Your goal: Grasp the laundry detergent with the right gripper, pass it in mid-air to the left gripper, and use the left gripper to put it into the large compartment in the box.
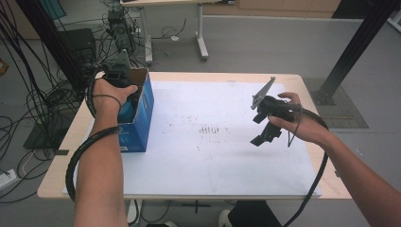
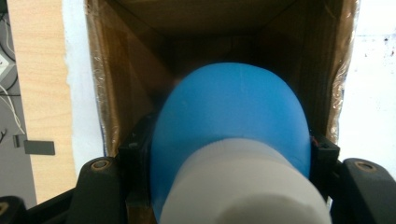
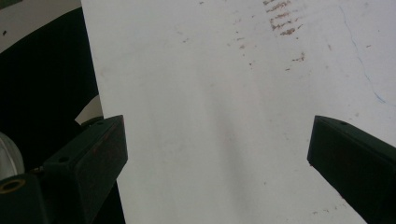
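At the left edge of the table (image 1: 293,80), the left gripper (image 1: 124,94) hung over the open top of a blue cardboard box (image 1: 142,118), which stood upright on the white sheet (image 1: 213,161) covering most of the tabletop. From the left gripper view, its jaws were clamped on a blue bottle with a white cap (image 2: 231,140), one black jaw pressed against each flank of the blue body. The bottle pointed bottom-first into the brown inside of the box (image 2: 140,70), with the white cap toward the camera; how far it had gone below the rim was hard to judge, since the cap and body blocked most of the opening. In the high view a patch of the blue bottle (image 1: 126,113) showed just under the person's left hand (image 1: 111,97), inside the box mouth.

Well apart from the box, over the right half of the sheet, the right gripper (image 1: 262,137) was held in the air by the right hand (image 1: 298,124), tilted down toward the table. In the right gripper view its two black jaws stood wide apart with nothing between them, above the bare white sheet (image 3: 224,116). Faint brown scuff marks (image 1: 210,128) lay on the sheet between the box and the right gripper.
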`<action>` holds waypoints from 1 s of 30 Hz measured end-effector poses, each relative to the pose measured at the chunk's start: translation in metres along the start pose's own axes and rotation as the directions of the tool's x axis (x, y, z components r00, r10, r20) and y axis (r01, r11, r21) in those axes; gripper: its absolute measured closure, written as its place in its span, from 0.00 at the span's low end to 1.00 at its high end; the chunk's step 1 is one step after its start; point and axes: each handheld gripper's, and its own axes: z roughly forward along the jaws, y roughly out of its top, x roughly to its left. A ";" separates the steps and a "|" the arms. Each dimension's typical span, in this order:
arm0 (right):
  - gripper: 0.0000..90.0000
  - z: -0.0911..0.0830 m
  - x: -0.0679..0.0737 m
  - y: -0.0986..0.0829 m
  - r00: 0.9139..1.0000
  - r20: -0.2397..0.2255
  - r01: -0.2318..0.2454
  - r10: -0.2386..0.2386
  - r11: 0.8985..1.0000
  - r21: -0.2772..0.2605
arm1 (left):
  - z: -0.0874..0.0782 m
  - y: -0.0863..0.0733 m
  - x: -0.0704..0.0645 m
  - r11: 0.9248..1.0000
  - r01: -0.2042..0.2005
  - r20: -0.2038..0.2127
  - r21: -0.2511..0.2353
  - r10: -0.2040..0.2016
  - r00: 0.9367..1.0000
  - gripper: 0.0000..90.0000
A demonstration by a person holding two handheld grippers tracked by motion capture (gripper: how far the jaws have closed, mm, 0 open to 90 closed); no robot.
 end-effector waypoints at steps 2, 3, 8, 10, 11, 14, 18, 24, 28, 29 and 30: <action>0.05 0.000 0.000 0.000 1.000 0.000 0.001 -0.001 1.000 0.002 | 0.001 0.000 0.000 1.000 0.000 0.000 0.003 0.000 1.000 0.41; 0.05 0.000 0.000 0.000 1.000 0.000 0.002 -0.002 1.000 0.002 | 0.002 0.000 0.000 1.000 -0.001 0.001 0.004 0.001 1.000 0.41; 0.05 0.001 -0.001 0.000 1.000 0.000 0.003 -0.003 1.000 0.005 | 0.008 -0.002 0.000 1.000 -0.009 -0.008 0.012 0.009 1.000 0.41; 0.05 0.001 -0.001 0.000 1.000 0.000 0.004 -0.004 1.000 0.005 | 0.012 -0.002 0.000 1.000 -0.010 -0.010 0.018 0.010 1.000 0.41; 0.05 0.001 -0.001 0.000 1.000 0.001 0.002 -0.002 1.000 0.006 | 0.013 -0.003 0.000 1.000 -0.009 -0.010 0.022 0.009 1.000 0.41; 0.05 0.002 -0.001 0.000 1.000 0.003 0.002 -0.002 1.000 0.006 | 0.015 -0.004 0.001 1.000 -0.008 -0.008 0.012 0.008 1.000 0.41; 0.05 0.002 -0.001 0.001 1.000 0.006 0.005 -0.005 1.000 0.007 | 0.015 -0.004 0.002 1.000 -0.008 -0.007 0.014 0.008 1.000 0.41; 0.05 0.002 0.000 0.001 1.000 0.008 0.006 -0.007 1.000 0.010 | 0.016 -0.003 0.001 1.000 -0.009 -0.009 0.017 0.009 1.000 0.41; 0.05 0.001 0.000 0.000 1.000 0.010 0.004 -0.004 1.000 0.009 | 0.016 -0.002 0.001 1.000 -0.008 -0.009 0.015 0.008 1.000 0.41; 0.05 0.001 -0.001 0.000 1.000 0.010 0.004 -0.004 1.000 0.008 | 0.016 -0.002 0.001 1.000 -0.007 -0.009 0.014 0.007 1.000 0.41; 0.05 0.001 -0.001 0.000 1.000 0.010 0.004 -0.004 1.000 0.009 | 0.017 -0.002 0.001 1.000 -0.005 -0.008 0.014 0.005 1.000 0.41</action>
